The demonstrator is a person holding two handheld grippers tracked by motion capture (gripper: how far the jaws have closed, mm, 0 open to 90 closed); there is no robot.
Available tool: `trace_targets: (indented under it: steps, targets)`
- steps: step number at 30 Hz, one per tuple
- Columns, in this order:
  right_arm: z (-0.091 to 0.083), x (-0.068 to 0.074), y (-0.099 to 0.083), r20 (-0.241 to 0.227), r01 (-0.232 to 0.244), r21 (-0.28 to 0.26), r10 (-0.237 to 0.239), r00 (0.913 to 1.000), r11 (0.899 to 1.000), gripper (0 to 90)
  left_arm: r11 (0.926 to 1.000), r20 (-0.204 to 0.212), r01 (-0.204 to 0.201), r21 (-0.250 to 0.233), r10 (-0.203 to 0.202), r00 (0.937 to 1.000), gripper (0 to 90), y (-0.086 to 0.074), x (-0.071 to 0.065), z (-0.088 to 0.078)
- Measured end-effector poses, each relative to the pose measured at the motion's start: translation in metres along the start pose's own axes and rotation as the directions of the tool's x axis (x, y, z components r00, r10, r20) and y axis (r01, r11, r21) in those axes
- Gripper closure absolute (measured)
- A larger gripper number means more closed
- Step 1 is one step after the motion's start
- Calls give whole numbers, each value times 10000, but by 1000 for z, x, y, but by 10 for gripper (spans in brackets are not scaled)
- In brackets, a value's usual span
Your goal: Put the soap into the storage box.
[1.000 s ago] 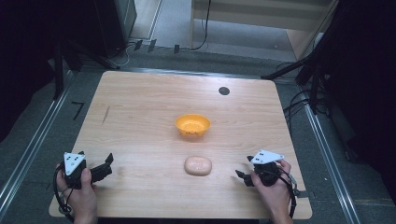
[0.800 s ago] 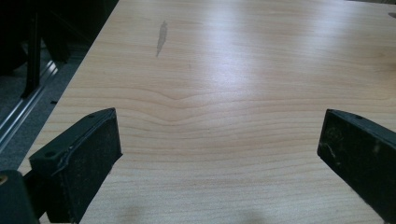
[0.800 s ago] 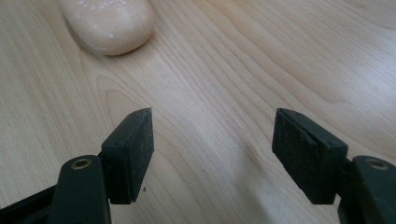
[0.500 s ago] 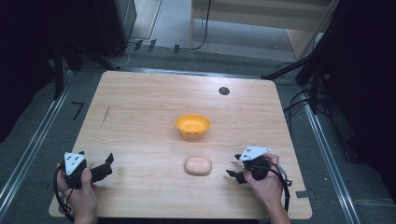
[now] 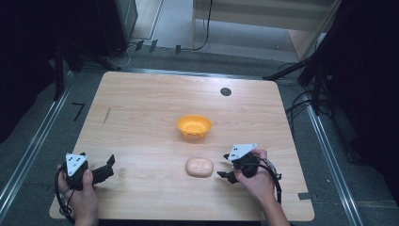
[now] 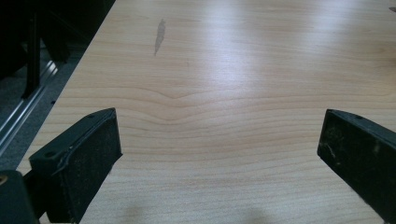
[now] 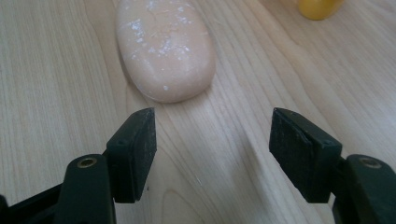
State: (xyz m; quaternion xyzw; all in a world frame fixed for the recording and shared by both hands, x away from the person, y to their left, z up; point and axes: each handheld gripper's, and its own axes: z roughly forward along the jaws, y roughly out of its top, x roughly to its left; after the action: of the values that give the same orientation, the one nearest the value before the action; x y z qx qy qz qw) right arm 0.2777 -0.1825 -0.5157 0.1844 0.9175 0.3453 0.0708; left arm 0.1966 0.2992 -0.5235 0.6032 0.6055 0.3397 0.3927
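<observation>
A pale pink oval bun (image 5: 199, 167) lies on the wooden table (image 5: 141, 117), just in front of a small orange bowl (image 5: 194, 127). My right gripper (image 5: 224, 166) sits right of the bun, pointing at it. In the right gripper view the bun (image 7: 166, 49) lies a little ahead of the right gripper (image 7: 212, 126), and the bowl (image 7: 320, 8) shows at the top edge. Its jaws have just been closing partway and stand open with nothing between them. My left gripper (image 5: 109, 168) rests at the table's front left, and the left gripper (image 6: 219, 130) is open wide over bare wood.
A small black disc (image 5: 226, 92) is set in the table near its far edge. A dark streak (image 6: 159, 35) marks the wood ahead of the left gripper. Metal rails (image 5: 28, 150) run along the floor beside the table.
My right gripper has slid left across the table toward the bun and its jaws have narrowed. The left gripper, bun and bowl have stayed put.
</observation>
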Motion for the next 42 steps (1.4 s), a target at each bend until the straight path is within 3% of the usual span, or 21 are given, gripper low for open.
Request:
trace_targets:
  steps: [9,25,42]
  targets:
    - [13,4,12,-332,377,297,-367,9988,9988,319,10000,22,-2,37,2,10000,1,0,0,0]
    - [31,11,42,-972,1259,792,-1180,9882,9889,271,10000,44,76,39,-77,10000,1,0,0,1]
    - [49,13,50,-1351,1489,1070,-1340,9817,9830,279,10000,68,77,29,-78,9999,1,0,1,1]
